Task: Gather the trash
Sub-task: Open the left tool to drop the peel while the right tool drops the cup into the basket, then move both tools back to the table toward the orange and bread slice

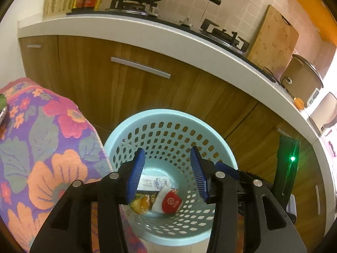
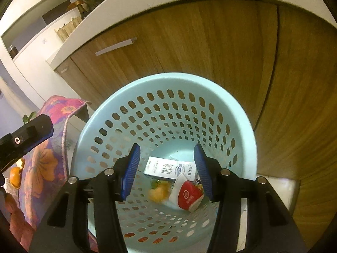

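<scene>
Wooden cabinets [image 1: 130,88] behind my blue basket [image 2: 168,84] | floral cloth [image 1: 42,147] beside | left gripper [image 1: 167,174], right gripper [image 2: 168,168]: jaws apart, holding nothing

bin: pale blue perforated basket [image 2: 168,88], upright below jaws | trash at bottom: white carton [image 2: 166,169], red-white cup [image 2: 186,195] tipped, orange peel [image 2: 158,193]

Print on the trash, mostly too blurred to read

A white carton [image 2: 168,169] in the blue basket [image 2: 242,130] carries dark vertical characters and a small blue logo, neither legible. The red-and-white cup [image 2: 187,195] beside it shows a round white emblem, unreadable. Bottle labels [image 1: 84,0] by the stove are illegible.
</scene>
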`<state>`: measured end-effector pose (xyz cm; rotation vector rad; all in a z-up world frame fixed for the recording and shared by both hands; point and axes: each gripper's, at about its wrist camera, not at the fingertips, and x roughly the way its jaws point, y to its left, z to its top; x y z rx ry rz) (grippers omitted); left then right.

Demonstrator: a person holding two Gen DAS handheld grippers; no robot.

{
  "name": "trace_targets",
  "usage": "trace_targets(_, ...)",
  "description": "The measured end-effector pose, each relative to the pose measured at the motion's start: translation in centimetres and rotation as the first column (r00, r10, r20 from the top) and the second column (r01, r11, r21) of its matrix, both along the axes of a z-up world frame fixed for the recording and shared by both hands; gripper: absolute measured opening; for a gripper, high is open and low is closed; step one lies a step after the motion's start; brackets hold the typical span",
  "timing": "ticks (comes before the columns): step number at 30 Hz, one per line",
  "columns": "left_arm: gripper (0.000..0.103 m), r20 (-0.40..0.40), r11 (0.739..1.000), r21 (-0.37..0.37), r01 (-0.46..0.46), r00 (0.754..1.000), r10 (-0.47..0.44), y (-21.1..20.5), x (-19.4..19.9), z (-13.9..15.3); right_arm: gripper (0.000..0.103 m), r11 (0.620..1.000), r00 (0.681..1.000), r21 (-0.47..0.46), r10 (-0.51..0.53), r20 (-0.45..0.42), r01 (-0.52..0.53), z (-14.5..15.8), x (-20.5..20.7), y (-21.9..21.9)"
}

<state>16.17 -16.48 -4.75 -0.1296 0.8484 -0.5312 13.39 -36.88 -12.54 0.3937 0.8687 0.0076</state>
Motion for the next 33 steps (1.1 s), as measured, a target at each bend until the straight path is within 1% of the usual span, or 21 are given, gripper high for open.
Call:
trace_targets(6,0.045,0.025,0.999,-0.026,-0.025,0.999,0.026,1.5,-1.1,1.2,0.049,1.0,0.999,-0.009,0.016,0.036,-0.016,1.6,-0.7,0.5)
trace_targets(7,0.047,0.031,0.999,-0.03,-0.027,0.999,0.028,1.7,-1.3,1.4,0.049,1.0,0.999,-0.012,0.022,0.044,-0.022,1.9,-0.8,0.8)
trace_targets(13,0.051,0.092,0.998,-0.032,-0.054,0.994,0.057,3.7,-3.5,3.4,0.049,0.997,0.994,-0.036,0.068,0.09,-0.065,4.0,-1.4,2.8)
trace_targets(17,0.057,0.124,0.995,-0.052,-0.082,0.988,0.088,5.9,-4.8,4.8,0.049,0.994,0.988,-0.051,0.106,0.114,-0.101,5.3,-1.7,4.8)
trace_targets(23,0.058,0.176,0.988,-0.067,-0.141,0.973,0.15,9.3,-6.5,6.9,0.049,0.982,0.974,-0.082,0.181,0.138,-0.171,6.7,-2.1,8.6)
trace_targets(26,0.063,0.21,0.98,-0.068,-0.189,0.957,0.199,11.2,-7.6,7.7,0.049,0.971,0.96,-0.107,0.231,0.155,-0.216,7.6,-2.4,11.0)
trace_targets(28,0.066,0.231,0.965,-0.074,-0.251,0.937,0.262,13.0,-8.4,8.0,0.049,0.963,0.951,-0.114,0.262,0.163,-0.246,8.0,-2.3,12.4)
trace_targets(31,0.067,0.242,0.933,-0.076,-0.352,0.901,0.359,15.4,-9.2,7.8,0.049,0.95,0.936,-0.122,0.307,0.171,-0.289,8.5,-2.3,14.5)
trace_targets(32,0.067,0.241,0.926,-0.075,-0.371,0.894,0.378,15.9,-9.3,7.6,0.049,0.943,0.93,-0.131,0.326,0.171,-0.307,8.6,-2.2,15.5)
trace_targets(33,0.067,0.239,0.91,-0.072,-0.408,0.879,0.413,16.8,-9.7,7.3,0.049,0.938,0.925,-0.139,0.339,0.172,-0.318,8.8,-2.2,16.2)
